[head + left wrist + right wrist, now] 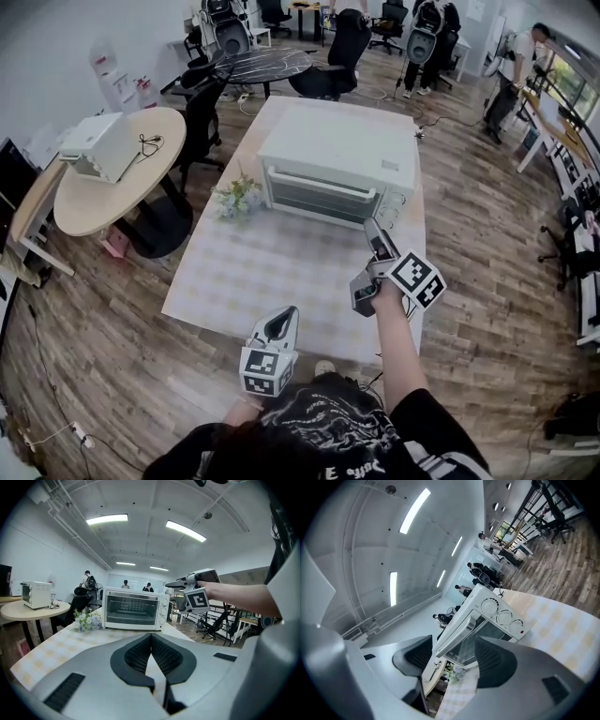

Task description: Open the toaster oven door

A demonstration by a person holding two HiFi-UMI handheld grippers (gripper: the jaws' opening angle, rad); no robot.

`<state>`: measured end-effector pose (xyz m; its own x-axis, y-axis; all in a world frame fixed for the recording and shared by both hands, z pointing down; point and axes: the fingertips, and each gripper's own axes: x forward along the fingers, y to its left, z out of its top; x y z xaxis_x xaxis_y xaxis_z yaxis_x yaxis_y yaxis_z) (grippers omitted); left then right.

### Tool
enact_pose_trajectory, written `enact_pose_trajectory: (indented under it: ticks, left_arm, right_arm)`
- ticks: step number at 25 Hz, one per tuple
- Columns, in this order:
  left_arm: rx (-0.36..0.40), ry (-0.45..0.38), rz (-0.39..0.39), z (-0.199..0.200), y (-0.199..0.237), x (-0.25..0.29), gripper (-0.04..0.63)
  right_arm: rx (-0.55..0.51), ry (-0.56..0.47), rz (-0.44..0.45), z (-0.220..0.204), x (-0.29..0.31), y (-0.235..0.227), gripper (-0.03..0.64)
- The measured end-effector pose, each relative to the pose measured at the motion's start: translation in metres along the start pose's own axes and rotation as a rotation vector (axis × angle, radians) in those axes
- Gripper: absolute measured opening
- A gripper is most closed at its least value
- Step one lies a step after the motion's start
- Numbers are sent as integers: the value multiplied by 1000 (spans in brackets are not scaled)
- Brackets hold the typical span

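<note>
The white boxy toaster oven [337, 159] stands at the far end of the checked-cloth counter [272, 272], with a small flower bunch [237, 197] just left of it.

The right gripper [374, 228] hides the toaster oven's [337, 159] front corner at five o'clock; print round its dials [505, 617] is too small to read.
</note>
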<state>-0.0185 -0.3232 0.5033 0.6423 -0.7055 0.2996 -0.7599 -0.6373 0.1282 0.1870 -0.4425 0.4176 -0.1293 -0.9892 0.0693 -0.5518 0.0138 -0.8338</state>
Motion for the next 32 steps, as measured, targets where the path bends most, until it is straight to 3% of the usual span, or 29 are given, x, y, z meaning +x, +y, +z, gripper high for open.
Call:
enact_pose_trajectory:
  ticks: [19,32]
  left_arm:
    - [-26,4,234,4,68,5,20]
    - [-27,22,273,-7,77,12,20]
  right_arm:
    - [119,57,-89,27,111,-46,273]
    - [122,90,-164,27,130,-68,156]
